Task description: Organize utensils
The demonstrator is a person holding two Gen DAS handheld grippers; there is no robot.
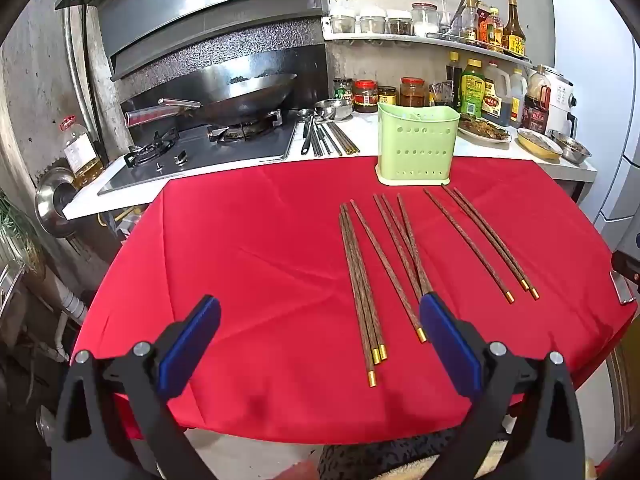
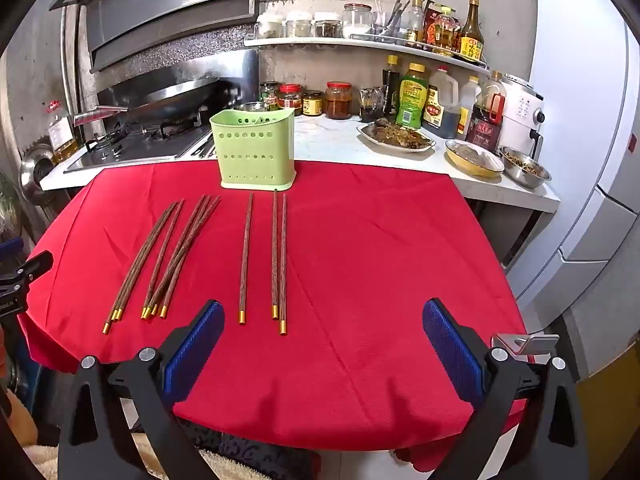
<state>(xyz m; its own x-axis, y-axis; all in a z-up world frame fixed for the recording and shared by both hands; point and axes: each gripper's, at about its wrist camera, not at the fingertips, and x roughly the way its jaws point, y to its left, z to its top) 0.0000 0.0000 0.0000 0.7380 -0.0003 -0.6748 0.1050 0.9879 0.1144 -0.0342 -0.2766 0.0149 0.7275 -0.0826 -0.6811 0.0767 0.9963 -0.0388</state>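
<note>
**Mia:** Looking at the table, has any tidying started yet?

**Ben:** I don't think so. All the chopsticks [image 2: 246, 258] lie flat on the red cloth [image 2: 380, 272]. None stand in the green holder [image 2: 256, 150], as far as I can see. Its inside is partly hidden, though.

**Mia:** Where is the holder?

**Ben:** It stands upright at the far edge of the cloth, just beyond the thin ends of the sticks.

**Mia:** How many sticks?

**Ben:** I count ten. Three lie close together on the left, then one beside them, then three that cross each other, then one alone, then two side by side. The crossed bunch is hard to count, so I might be off by one.

**Mia:** And the grabbers?

**Ben:** Two. The left gripper [image 1: 320, 320] has its jaws spread wide with nothing in them. The right gripper [image 2: 323, 322] is the same, wide and empty. Both hover near the front edge of the table.

**Mia:** So what is left?

**Ben:** Everything, I think. Each stick needs picking up and dropping in the holder.
</note>
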